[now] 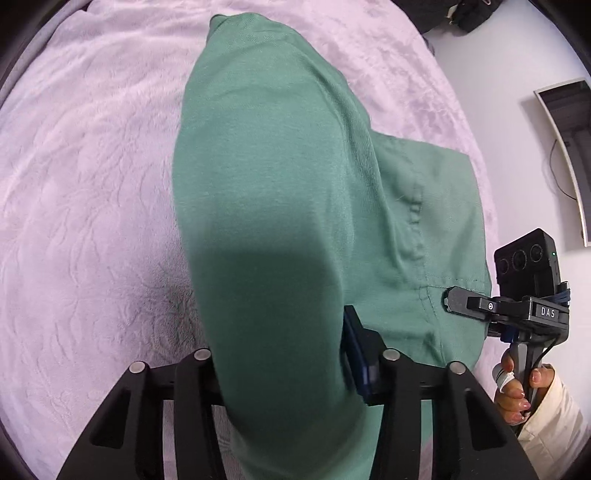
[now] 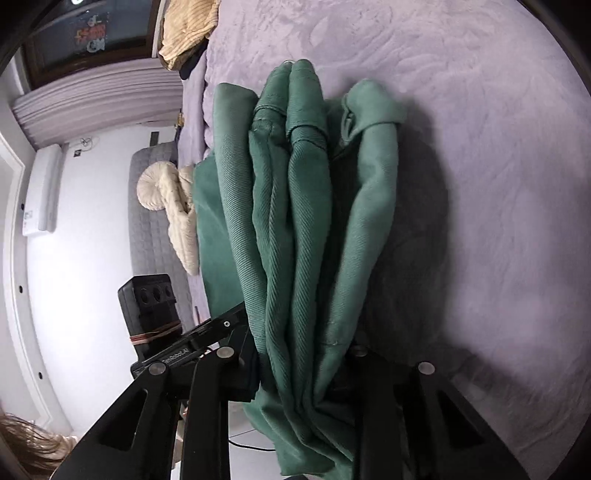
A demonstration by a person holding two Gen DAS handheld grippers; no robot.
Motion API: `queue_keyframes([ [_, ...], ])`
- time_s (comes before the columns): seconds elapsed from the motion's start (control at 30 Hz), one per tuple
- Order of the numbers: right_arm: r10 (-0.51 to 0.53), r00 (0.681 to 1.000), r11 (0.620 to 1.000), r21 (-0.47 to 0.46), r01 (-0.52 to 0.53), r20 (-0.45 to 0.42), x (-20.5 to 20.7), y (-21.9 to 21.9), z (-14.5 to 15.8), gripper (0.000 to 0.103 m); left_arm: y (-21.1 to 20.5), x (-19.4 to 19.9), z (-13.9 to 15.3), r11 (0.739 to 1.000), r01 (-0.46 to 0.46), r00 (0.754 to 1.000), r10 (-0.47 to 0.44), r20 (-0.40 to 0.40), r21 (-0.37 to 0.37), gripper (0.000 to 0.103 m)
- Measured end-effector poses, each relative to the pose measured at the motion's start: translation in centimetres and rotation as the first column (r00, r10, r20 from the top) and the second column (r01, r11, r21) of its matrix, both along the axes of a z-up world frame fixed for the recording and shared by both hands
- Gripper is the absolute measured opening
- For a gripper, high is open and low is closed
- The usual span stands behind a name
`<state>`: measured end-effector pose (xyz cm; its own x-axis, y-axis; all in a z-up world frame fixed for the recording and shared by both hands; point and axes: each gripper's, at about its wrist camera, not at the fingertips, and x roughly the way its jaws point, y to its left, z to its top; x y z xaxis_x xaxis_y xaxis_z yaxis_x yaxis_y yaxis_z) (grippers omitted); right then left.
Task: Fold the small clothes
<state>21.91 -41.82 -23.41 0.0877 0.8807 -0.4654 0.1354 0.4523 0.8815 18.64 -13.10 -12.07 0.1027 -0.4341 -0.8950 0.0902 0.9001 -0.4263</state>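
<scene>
A green garment hangs over a lilac plush bed cover. My left gripper is shut on a broad smooth fold of it; the cloth covers the fingertips. My right gripper is shut on a bunched, pleated edge of the same green garment, which hangs in several vertical folds above the bed cover. The right gripper also shows in the left wrist view at the garment's right edge. The left gripper's body shows in the right wrist view.
A cream knit garment lies on a grey bench beside the bed. A yellow knit piece lies at the bed's far corner. White floor lies left of the bed. A dark bag sits past the bed's far right edge.
</scene>
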Motion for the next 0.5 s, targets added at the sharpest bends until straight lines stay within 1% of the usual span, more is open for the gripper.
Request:
queue_keyframes([
  [0.03, -0.006, 1.0, 1.0, 0.009, 0.006, 0.009, -0.5, 0.5, 0.8, 0.028, 0.2, -0.2, 0.6, 1.0, 0.003, 1.0, -0.003, 0.007, -0.011, 0.047],
  [0.13, -0.024, 0.999, 1.0, -0.002, 0.024, 0.03, -1.8, 1.9, 2.6, 0.028, 1.2, -0.5, 2.1, 0.999, 0.009, 1.0, -0.009, 0.02, -0.042, 0.047],
  [0.27, -0.043, 0.998, 0.999, 0.012, 0.042, 0.04, -3.9, 3.9, 4.6, 0.028, 4.0, -2.0, 4.3, 0.997, 0.028, 0.999, -0.026, 0.037, -0.069, 0.047],
  [0.4, -0.05, 0.997, 0.998, 0.03, 0.049, 0.051, -4.4, 4.0, 5.8, 0.028, 7.6, -4.6, 6.2, 0.997, 0.06, 0.997, -0.057, 0.043, -0.058, 0.047],
  [0.5, -0.051, 0.998, 0.998, 0.042, 0.05, 0.042, -5.0, 4.2, 5.4, 0.028, 10.9, -6.8, 6.6, 0.997, 0.071, 0.997, -0.071, 0.028, -0.031, 0.047],
])
